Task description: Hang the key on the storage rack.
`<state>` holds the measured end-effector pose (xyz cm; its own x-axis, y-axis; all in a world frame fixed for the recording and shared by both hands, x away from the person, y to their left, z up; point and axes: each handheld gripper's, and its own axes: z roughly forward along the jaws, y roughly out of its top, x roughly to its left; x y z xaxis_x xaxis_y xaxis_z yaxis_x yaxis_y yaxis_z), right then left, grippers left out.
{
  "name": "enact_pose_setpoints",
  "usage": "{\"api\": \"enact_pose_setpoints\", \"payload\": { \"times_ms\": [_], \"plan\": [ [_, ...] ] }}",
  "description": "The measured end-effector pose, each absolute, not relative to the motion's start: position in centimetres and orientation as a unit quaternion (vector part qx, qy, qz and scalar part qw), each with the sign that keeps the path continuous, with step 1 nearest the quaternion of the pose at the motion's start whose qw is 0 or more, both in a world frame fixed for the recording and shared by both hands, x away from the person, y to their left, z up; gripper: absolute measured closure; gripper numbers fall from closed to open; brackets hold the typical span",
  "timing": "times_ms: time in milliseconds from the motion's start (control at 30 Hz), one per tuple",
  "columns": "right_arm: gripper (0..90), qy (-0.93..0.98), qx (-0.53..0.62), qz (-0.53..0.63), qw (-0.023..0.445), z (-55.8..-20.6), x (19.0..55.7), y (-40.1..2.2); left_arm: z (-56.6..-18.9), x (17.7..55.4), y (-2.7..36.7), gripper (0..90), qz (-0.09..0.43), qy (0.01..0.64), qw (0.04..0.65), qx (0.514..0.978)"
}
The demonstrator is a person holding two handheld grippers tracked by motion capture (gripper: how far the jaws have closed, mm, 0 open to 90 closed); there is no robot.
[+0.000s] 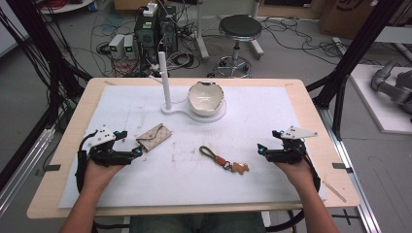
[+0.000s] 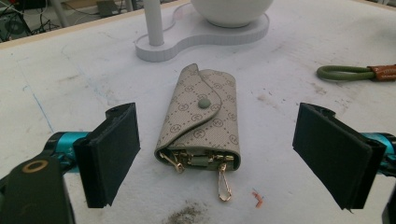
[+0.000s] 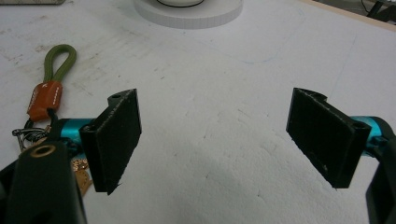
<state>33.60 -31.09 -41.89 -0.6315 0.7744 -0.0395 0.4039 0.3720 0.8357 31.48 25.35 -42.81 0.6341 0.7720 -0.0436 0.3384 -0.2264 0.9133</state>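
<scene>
Between the wide-spread, empty fingers of the left gripper (image 2: 217, 156) lies a beige monogrammed fabric key pouch with a snap flap (image 2: 201, 119), flat on the white-covered table (image 1: 291, 116), long axis running straight away from the fingers, open end with brass clips nearest, touching neither pad. Farther right, equally wide and empty, sits the right gripper (image 3: 219, 140), with an olive cord loop on an orange leather tab keychain (image 1: 224, 161) off to its left. Beyond both, a white stand holding a chipped white bowl (image 1: 206, 99); left gripper clearly nearer the pouch.
</scene>
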Motion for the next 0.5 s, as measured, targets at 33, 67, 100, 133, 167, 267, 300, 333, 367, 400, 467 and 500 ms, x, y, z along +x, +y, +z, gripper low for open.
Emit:
{"api": "enact_pose_setpoints", "payload": {
  "times_ms": [33,67,100,133,167,267,300,333,367,400,467,500],
  "plan": [
    [18.3,0.798,0.37,0.423,0.218,-41.97,33.6,-31.15,-42.78,31.53,25.45,14.7,0.216,0.371,0.504,0.749],
    [18.2,0.799,0.369,0.422,0.217,-41.99,33.57,-31.21,-42.76,31.55,25.48,14.7,0.217,0.372,0.505,0.748],
    [18.3,0.798,0.371,0.422,0.218,-41.97,33.5,-31.27,-42.75,31.56,25.53,14.7,0.218,0.371,0.506,0.748],
    [18.2,0.797,0.371,0.425,0.218,-41.99,33.5,-31.31,-42.75,31.56,25.54,14.7,0.217,0.372,0.506,0.748],
    [18.2,0.796,0.373,0.425,0.217,-41.99,33.49,-31.33,-42.74,31.52,25.54,14.7,0.217,0.374,0.504,0.748],
    [18.2,0.797,0.371,0.424,0.218,-42.04,33.62,-31.3,-42.83,31.4,25.56,14.7,0.215,0.375,0.503,0.748],
    [18.2,0.797,0.371,0.423,0.218,-42.07,33.62,-31.23,-42.88,31.38,25.58,14.7,0.215,0.376,0.5,0.75],
    [18.2,0.799,0.369,0.421,0.22,-42.06,33.63,-31.18,-42.94,31.37,25.57,14.7,0.213,0.375,0.499,0.751],
    [18.2,0.8,0.369,0.42,0.22,-42.07,33.64,-31.11,-42.98,31.4,25.55,14.7,0.214,0.375,0.499,0.751],
    [18.2,0.799,0.368,0.42,0.222,-42.06,33.65,-31.06,-42.98,31.4,25.55,14.7,0.214,0.375,0.499,0.751],
    [18.3,0.8,0.369,0.418,0.223,-42.05,33.65,-30.99,-42.94,31.47,25.62,14.7,0.215,0.376,0.501,0.749],
    [18.2,0.8,0.368,0.418,0.224,-42.04,33.64,-30.97,-42.94,31.47,25.64,14.7,0.215,0.376,0.5,0.75]
  ]
}}
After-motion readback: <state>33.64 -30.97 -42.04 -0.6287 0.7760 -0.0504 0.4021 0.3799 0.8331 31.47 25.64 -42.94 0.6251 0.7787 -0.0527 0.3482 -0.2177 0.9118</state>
